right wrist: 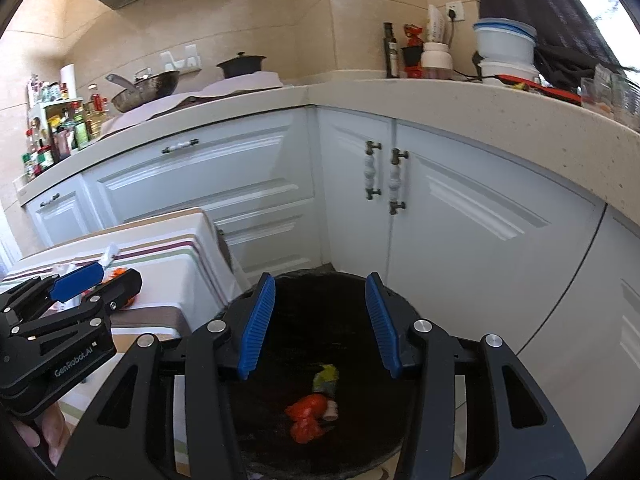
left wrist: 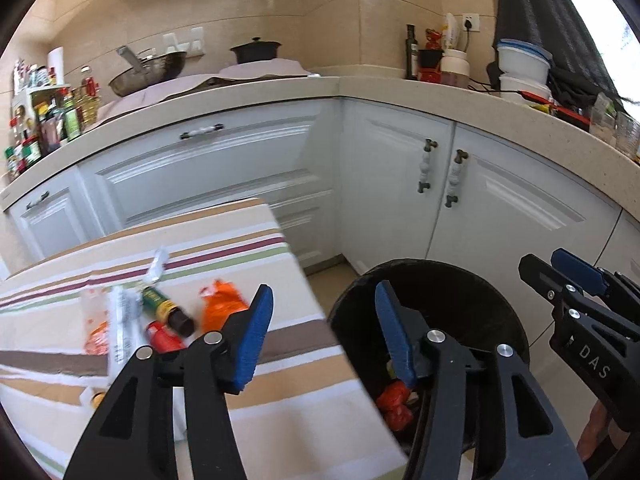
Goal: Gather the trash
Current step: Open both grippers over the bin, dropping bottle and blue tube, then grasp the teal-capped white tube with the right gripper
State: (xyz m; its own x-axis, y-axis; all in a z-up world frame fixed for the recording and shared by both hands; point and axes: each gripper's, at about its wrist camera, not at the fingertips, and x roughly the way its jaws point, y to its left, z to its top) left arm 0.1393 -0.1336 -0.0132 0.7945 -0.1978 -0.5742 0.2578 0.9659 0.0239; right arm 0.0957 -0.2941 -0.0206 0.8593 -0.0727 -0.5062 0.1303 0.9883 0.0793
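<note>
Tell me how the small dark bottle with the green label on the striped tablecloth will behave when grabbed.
The small bottle lies on its side, so a nudge would probably roll it. It looks rigid, likely holding its shape between the pads. The orange wrapper beside it looks crumpled and may get pushed along.

Trash bin (left wrist: 500, 300) near rim cut by frame edge; spice bottle (left wrist: 24, 152) labels unreadable.

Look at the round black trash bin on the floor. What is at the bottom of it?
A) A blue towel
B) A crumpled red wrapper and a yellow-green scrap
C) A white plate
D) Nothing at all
B: in the right wrist view, the round black trash bin holds a crumpled red wrapper with a yellow-green scrap beside it, seen between the open right gripper.
</note>
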